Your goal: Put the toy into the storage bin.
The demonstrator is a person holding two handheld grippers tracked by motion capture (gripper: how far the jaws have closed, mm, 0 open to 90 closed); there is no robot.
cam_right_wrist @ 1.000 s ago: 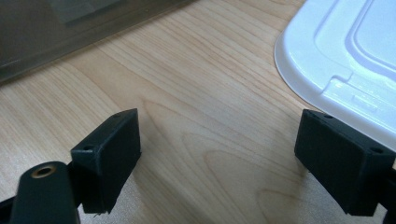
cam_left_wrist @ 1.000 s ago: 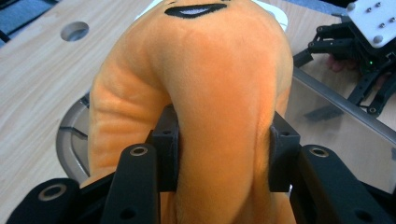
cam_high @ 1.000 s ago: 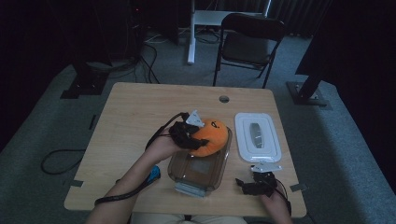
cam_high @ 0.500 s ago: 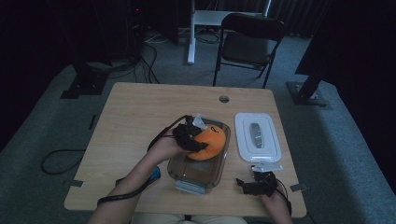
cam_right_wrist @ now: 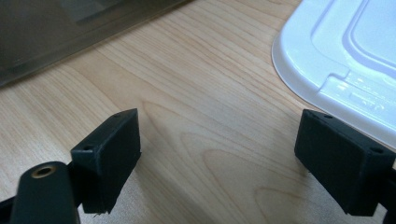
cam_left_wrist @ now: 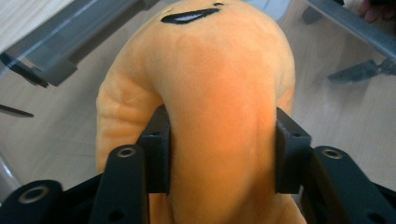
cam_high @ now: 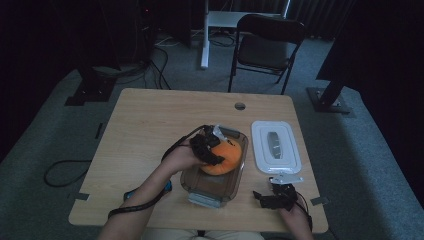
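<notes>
left gripper [cam_high: 212, 150] tilted down, jaws easing open around orange plush [cam_high: 226, 159] | right gripper [cam_high: 275, 196] low, jaws wide

No text, label, brand, number or sign can be read on anything here.

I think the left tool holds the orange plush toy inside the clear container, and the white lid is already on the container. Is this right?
Not quite. The white lid lies on the table beside the clear container, as the high view shows. The left tool does hold the orange plush toy inside it.
</notes>
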